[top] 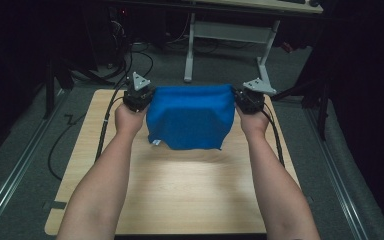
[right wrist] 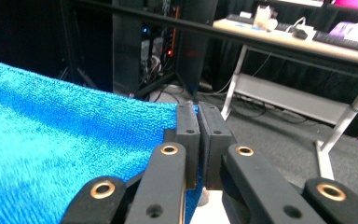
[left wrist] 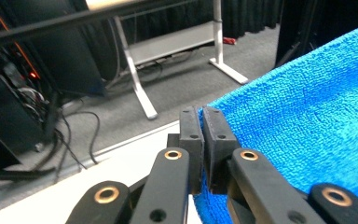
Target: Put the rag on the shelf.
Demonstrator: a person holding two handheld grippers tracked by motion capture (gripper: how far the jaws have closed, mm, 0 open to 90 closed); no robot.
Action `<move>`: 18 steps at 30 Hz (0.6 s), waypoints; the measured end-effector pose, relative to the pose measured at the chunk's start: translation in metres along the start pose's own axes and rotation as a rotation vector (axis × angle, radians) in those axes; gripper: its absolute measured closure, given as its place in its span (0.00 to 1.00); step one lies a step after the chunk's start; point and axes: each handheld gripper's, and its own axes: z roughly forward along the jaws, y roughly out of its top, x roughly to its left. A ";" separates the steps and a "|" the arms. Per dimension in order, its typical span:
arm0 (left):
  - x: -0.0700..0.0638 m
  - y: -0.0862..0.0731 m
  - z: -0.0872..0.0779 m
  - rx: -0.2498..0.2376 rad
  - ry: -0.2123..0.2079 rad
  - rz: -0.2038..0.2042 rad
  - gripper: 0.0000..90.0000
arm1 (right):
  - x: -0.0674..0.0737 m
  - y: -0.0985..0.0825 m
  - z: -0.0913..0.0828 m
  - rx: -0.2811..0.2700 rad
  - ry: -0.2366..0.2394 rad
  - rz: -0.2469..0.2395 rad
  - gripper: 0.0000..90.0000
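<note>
Holding one blue towel (top: 190, 117) at frame centre, we keep two grippers, left gripper (top: 139, 99) and right gripper (top: 250, 100), each clamped on one upper corner above one table (top: 180, 190).

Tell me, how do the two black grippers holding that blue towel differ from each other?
The left gripper pinches the blue towel's left top corner, the right gripper its right one. In the high view the left gripper's grey plate stands steeply, while the right gripper's grey plate looks flatter. Both are shut on the towel, stretching its top edge above the wooden table.
</note>
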 end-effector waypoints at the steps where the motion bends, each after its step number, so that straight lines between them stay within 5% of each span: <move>1: 0.000 -0.004 0.001 0.009 -0.007 -0.004 0.97 | 0.001 -0.005 0.001 0.005 0.005 -0.003 0.98; 10: -0.005 -0.044 0.006 0.082 -0.040 -0.034 0.97 | 0.008 -0.042 0.011 0.073 0.040 0.016 0.98; 18: -0.011 -0.058 0.011 0.108 -0.066 -0.048 0.97 | 0.015 -0.068 0.016 0.124 0.057 0.038 0.98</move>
